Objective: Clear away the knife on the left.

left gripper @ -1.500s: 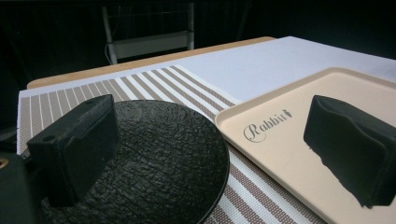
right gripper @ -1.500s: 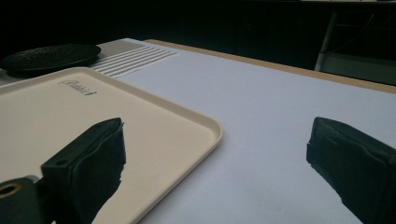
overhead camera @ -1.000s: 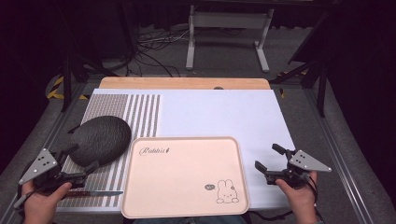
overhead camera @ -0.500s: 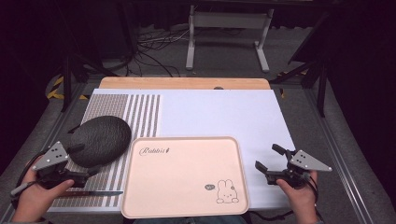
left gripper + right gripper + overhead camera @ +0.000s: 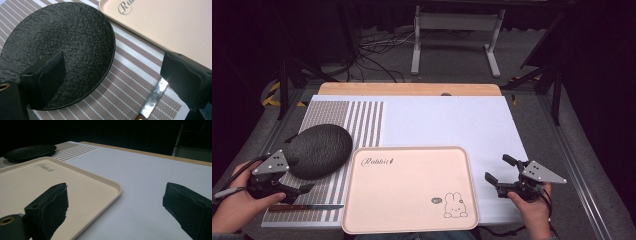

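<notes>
The left gripper (image 5: 294,184) hovers over the striped mat (image 5: 362,120) near the table's front left corner, its jaws spread wide and holding nothing. In the left gripper view one jaw hangs above the black plate (image 5: 62,50) and the other above the strip of mat between the knife (image 5: 152,98) and the tray (image 5: 175,27). The plate is round, with a rough pebbled surface, and lies flat on the striped mat at the left side of the table, its rim just beside the tray's left edge but apart from it. The knife lies flat along the front edge of the mat, blade pointing toward the tray and wooden handle toward the table's left edge (the handle's end is partly hidden by the gripper in the high view).

The tray is a pale peach rectangle with rounded corners, set at the middle of the table's front edge. Script lettering near its far left corner (image 5: 378,161) reads "Rabbit", and a small drawn rabbit (image 5: 455,206) sits near its front right corner, with a tiny mark beside it too small to read.

The right gripper (image 5: 502,170) is held low over the white table (image 5: 452,120) cover, just off the tray's right edge, jaws parted and empty. In the right gripper view its left jaw overlaps the tray and its right jaw the bare white cover.
</notes>
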Demonstrator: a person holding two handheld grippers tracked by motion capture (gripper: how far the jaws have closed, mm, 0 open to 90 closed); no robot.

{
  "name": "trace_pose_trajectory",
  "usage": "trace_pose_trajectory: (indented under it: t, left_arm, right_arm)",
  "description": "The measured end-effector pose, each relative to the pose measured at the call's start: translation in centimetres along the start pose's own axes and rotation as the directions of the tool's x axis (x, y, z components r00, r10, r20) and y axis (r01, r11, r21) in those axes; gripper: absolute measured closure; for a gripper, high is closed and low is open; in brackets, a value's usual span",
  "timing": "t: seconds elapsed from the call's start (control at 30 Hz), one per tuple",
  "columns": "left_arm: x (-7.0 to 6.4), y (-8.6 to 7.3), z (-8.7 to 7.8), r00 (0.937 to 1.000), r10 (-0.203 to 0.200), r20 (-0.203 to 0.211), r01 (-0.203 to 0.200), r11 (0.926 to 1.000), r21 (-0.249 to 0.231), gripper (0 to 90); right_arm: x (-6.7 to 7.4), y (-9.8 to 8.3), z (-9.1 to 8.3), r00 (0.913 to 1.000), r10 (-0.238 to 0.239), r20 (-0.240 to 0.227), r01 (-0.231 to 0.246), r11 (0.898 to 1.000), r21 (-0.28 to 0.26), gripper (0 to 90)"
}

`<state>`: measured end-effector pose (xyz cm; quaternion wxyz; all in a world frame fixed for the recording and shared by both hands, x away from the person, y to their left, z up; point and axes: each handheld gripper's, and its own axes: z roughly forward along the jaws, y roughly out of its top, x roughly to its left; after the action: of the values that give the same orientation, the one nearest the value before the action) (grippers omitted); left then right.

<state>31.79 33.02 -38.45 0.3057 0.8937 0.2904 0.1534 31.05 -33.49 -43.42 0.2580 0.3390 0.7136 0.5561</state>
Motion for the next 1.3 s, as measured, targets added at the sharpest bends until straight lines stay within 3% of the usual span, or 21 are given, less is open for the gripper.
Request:
trace_pose_trajectory:
  t: [0.17, 0.23, 0.33, 0.47, 0.5, 0.53, 0.6, 0.9, 0.93, 1.07, 1.1, 1.27, 1.3]
  left_arm:
    - [0.0, 0.3, 0.2, 0.9982, 0.053, 0.026, -0.056, 0.9942, 0.092, 6.6]
    - [0.0, 0.6, 0.1, 0.9958, 0.084, 0.036, -0.088, 0.9908, 0.103, 6.9]
    - [-0.1, 0.9, -0.1, 0.9933, 0.106, 0.047, -0.110, 0.9873, 0.114, 6.9]
    - [-0.1, 1.2, 0.0, 0.9893, 0.134, 0.059, -0.142, 0.9755, 0.168, 7.7]
    - [-0.1, 1.2, 0.0, 0.9893, 0.134, 0.059, -0.142, 0.9755, 0.168, 8.0]
    - [-0.1, 1.3, 0.0, 0.9865, 0.149, 0.069, -0.160, 0.9652, 0.207, 8.6]
    - [-0.1, 1.3, 0.0, 0.9862, 0.149, 0.071, -0.161, 0.9623, 0.219, 9.3]
    - [0.0, 1.4, 0.7, 0.9703, 0.199, 0.138, -0.235, 0.9090, 0.344, 10.6]
    - [0.0, 1.4, 0.9, 0.9648, 0.217, 0.148, -0.257, 0.8998, 0.353, 10.6]
    - [0.1, 1.1, 1.4, 0.9511, 0.235, 0.200, -0.296, 0.8776, 0.377, 9.6]
    - [0.1, 0.9, 1.6, 0.9470, 0.239, 0.214, -0.306, 0.8752, 0.375, 9.5]
    - [0.0, 0.7, 2.1, 0.9375, 0.258, 0.234, -0.337, 0.8412, 0.423, 12.1]
    - [0.0, 0.6, 2.2, 0.9315, 0.269, 0.245, -0.352, 0.8355, 0.422, 13.3]
  right_arm:
    - [-0.1, -0.1, 0.0, 1.0000, 0.010, 0.000, -0.010, 1.000, -0.002, 6.7]
    - [-0.1, -0.1, 0.0, 0.9999, 0.013, -0.001, -0.013, 1.000, -0.001, 6.7]
    - [-0.1, -0.1, 0.0, 0.9999, 0.012, -0.005, -0.012, 1.000, 0.001, 6.7]
    - [-0.1, -0.2, 0.1, 0.9999, 0.014, -0.005, -0.014, 1.000, 0.004, 6.7]
    - [-0.1, -0.2, 0.1, 0.9999, 0.013, -0.005, -0.013, 1.000, 0.005, 6.7]
    - [-0.1, -0.2, 0.1, 0.9999, 0.012, -0.007, -0.012, 1.000, 0.005, 6.7]
    - [-0.1, -0.2, 0.1, 0.9999, 0.011, -0.008, -0.011, 1.000, 0.005, 6.7]
    - [-0.1, -0.2, 0.2, 0.9999, 0.005, -0.011, -0.005, 1.000, 0.007, 6.8]
    - [0.0, -0.2, 0.2, 0.9999, 0.005, -0.011, -0.005, 1.000, 0.008, 6.8]
    - [-0.1, -0.2, 0.2, 1.0000, 0.003, -0.009, -0.003, 1.000, 0.011, 7.2]
    - [-0.1, -0.2, 0.2, 1.0000, 0.003, -0.007, -0.003, 1.000, 0.015, 7.3]
    - [-0.1, -0.3, 0.2, 1.0000, 0.002, -0.008, -0.002, 1.000, 0.018, 7.5]
    - [0.0, -0.3, 0.2, 0.9999, 0.001, -0.011, -0.001, 1.000, 0.018, 7.5]
